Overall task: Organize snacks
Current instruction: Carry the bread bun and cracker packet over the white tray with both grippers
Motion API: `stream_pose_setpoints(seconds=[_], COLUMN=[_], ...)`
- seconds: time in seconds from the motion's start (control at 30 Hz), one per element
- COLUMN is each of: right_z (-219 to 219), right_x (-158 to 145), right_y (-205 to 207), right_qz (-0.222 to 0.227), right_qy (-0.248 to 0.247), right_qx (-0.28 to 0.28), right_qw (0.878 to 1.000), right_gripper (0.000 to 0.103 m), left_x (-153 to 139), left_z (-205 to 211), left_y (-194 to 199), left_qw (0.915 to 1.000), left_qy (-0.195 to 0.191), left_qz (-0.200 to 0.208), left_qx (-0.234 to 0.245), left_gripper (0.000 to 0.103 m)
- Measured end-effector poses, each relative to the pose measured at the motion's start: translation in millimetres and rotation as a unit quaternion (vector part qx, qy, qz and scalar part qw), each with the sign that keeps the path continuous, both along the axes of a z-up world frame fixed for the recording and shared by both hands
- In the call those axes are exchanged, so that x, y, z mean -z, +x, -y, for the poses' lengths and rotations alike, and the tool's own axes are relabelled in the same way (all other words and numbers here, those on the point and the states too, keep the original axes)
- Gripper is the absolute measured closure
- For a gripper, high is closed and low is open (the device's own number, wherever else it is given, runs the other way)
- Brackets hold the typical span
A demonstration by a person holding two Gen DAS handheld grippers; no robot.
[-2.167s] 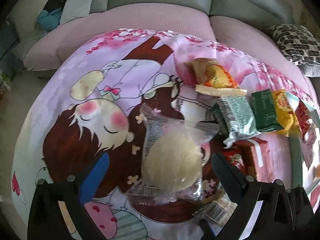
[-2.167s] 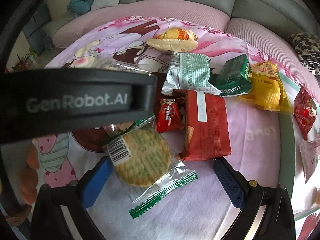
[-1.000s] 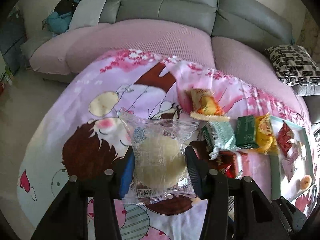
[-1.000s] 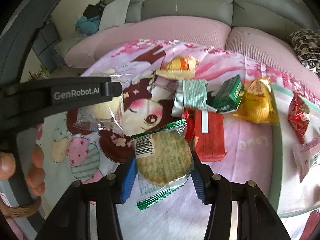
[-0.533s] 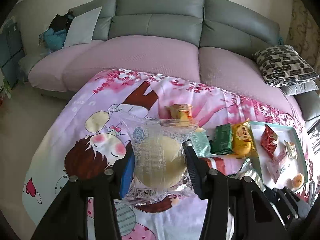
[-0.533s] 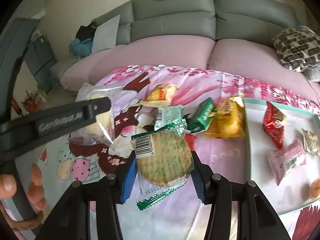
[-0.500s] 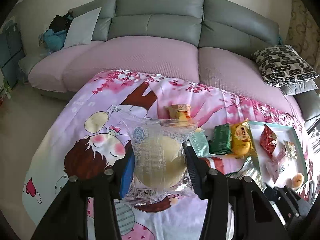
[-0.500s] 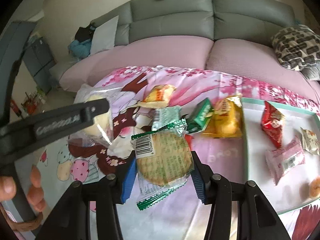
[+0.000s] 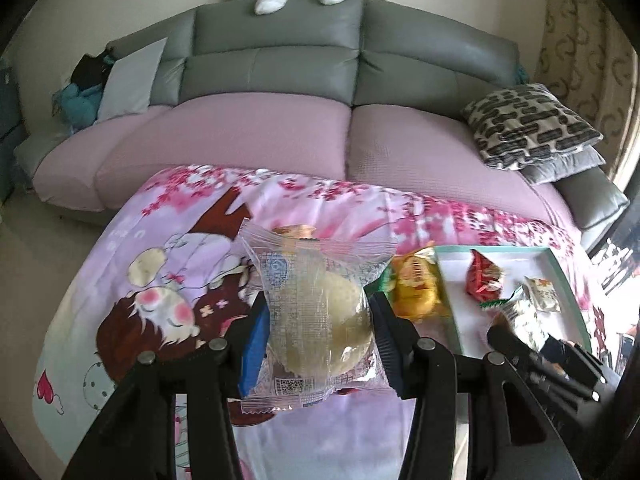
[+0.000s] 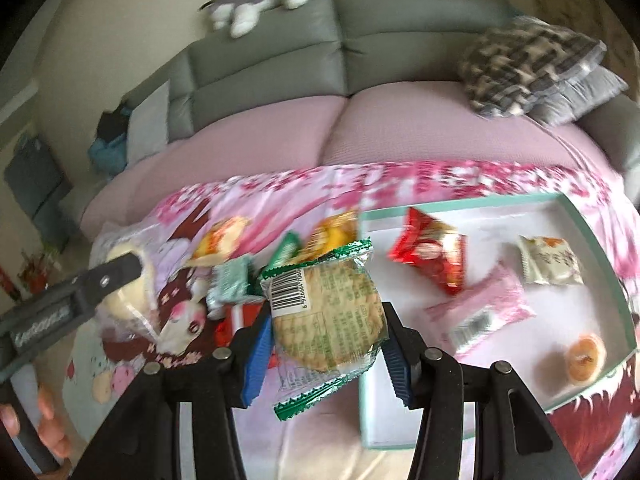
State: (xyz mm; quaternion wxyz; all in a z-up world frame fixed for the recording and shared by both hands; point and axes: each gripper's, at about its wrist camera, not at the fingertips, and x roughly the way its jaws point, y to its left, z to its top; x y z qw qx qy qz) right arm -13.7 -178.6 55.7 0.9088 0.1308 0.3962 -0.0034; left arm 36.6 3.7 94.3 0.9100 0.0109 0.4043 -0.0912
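Note:
My left gripper (image 9: pixel 319 322) is shut on a pale round cake in a clear wrapper (image 9: pixel 316 312), held up above the cartoon-print cloth (image 9: pixel 168 280). My right gripper (image 10: pixel 327 336) is shut on a round cracker in a green-edged packet (image 10: pixel 326 312), held above the left rim of a teal-rimmed white tray (image 10: pixel 460 205). The tray holds a red packet (image 10: pixel 432 252), a pink packet (image 10: pixel 480 316), a beige packet (image 10: pixel 550 260) and a small orange sweet (image 10: pixel 586 358). In the right wrist view the left gripper's finger (image 10: pixel 116 274) and its cake show at the left.
Loose snacks lie on the cloth left of the tray: a yellow packet (image 9: pixel 416 292), an orange packet (image 10: pixel 220 242), green packets (image 10: pixel 232 284) and a red box (image 10: pixel 236 316). A grey sofa with pink covers (image 9: pixel 260 136) stands behind. A patterned cushion (image 9: pixel 528 124) lies at the right.
Both grippers closed on their packets, lifted them off the cloth and carried them up and to the right. The tray has come fully into the right wrist view.

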Motion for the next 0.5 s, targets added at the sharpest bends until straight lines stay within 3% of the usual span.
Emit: stream_pose_setpoints(seconds=[0.5], right_z=[113.4], right_x=[-7.6], right_y=[-28.0], right_qz=[0.017], right_qy=[0.017], right_qx=[0.144], right_qw=[0.989], right_gripper=[0.050], left_x=[13.3], left_z=[113.3], left_y=[-19.9], left_qw=[0.9932], left_qy=[0.021], left_qz=[0.000], left_qx=[0.114], left_gripper=[0.052])
